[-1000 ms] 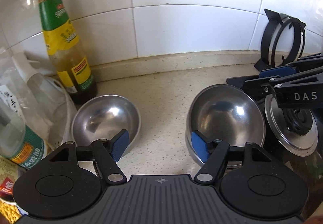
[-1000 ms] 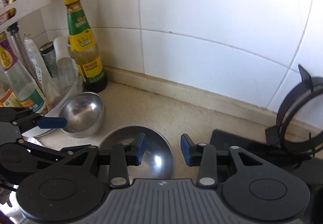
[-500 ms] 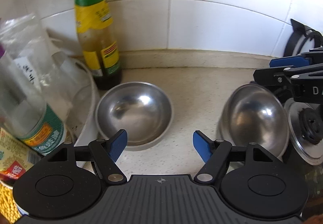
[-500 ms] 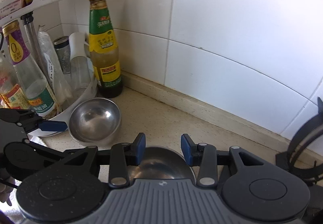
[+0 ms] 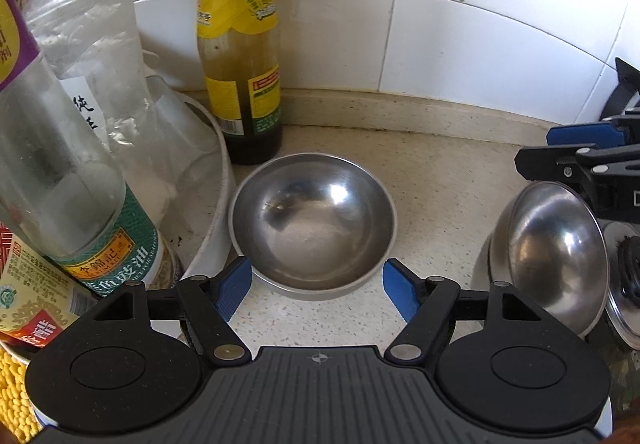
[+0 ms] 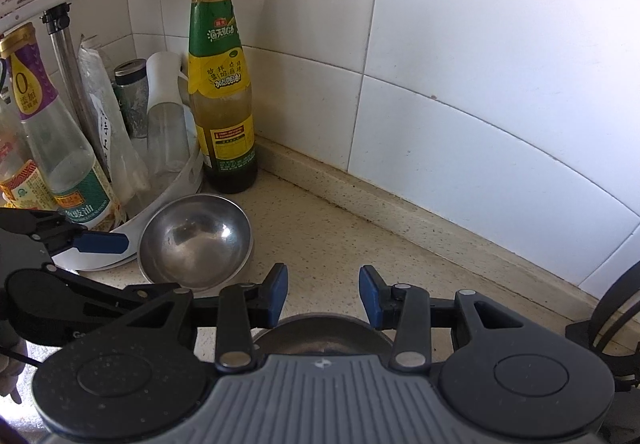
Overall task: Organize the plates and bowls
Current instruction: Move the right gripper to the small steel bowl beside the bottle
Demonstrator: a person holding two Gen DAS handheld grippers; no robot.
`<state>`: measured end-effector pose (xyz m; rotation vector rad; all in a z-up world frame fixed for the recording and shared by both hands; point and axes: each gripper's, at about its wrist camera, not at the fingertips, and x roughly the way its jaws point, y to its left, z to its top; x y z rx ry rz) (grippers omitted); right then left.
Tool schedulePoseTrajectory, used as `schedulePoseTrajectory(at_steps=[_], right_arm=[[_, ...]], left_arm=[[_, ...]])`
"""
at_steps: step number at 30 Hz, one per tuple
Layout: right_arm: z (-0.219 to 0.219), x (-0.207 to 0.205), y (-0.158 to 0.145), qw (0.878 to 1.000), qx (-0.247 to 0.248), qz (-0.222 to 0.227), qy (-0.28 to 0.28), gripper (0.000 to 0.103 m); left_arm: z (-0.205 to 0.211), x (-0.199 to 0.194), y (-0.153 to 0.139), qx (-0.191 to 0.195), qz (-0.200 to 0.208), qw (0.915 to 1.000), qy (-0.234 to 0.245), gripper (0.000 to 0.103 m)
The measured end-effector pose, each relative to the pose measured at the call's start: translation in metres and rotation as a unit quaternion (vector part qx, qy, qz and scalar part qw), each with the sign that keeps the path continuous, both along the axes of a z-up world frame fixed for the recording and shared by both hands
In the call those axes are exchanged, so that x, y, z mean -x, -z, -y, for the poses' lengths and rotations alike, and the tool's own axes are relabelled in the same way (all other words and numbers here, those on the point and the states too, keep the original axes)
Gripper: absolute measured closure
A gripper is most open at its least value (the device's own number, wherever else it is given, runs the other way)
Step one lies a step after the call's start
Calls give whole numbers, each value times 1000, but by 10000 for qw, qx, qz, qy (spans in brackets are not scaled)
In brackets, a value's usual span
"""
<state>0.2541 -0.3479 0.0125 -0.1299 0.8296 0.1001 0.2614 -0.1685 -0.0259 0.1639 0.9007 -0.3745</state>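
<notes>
Bowl (image 5: pixel 312 220) sits upright on worktop (image 5: pixel 440 180), lined up for nesting | left claw (image 5: pixel 316 284) released, straddling its near rim | right claw (image 6: pixel 322 294) unclenched over second bowl (image 6: pixel 320 336), nothing grasped.

Two steel bowls sit on the counter: a small bowl (image 5: pixel 314 222) just ahead of the left claw, and a second bowl (image 5: pixel 554 256) off to that claw's right; one tall sauce bottle (image 5: pixel 238 56) with a green and yellow label stands beyond the small bowl; one round white rack (image 6: pixel 120 256) to the left holds two clear glass bottles, one plastic bag, one white spray bottle and one small shaker; two claws show, each with two blue pads.
</notes>
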Motion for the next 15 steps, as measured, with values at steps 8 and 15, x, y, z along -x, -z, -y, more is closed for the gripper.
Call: schedulePoseTrajectory(at_steps=[8,15], right_arm=[[-4,-22,12,9997,-211,-133,-87,56],[-18,-55,33,9968,-595,-449,-283,56]], left_arm=[[-8,-10,2,79,6,9996,-261,24],[-10,-22,5,193,4,9985,-509,24]])
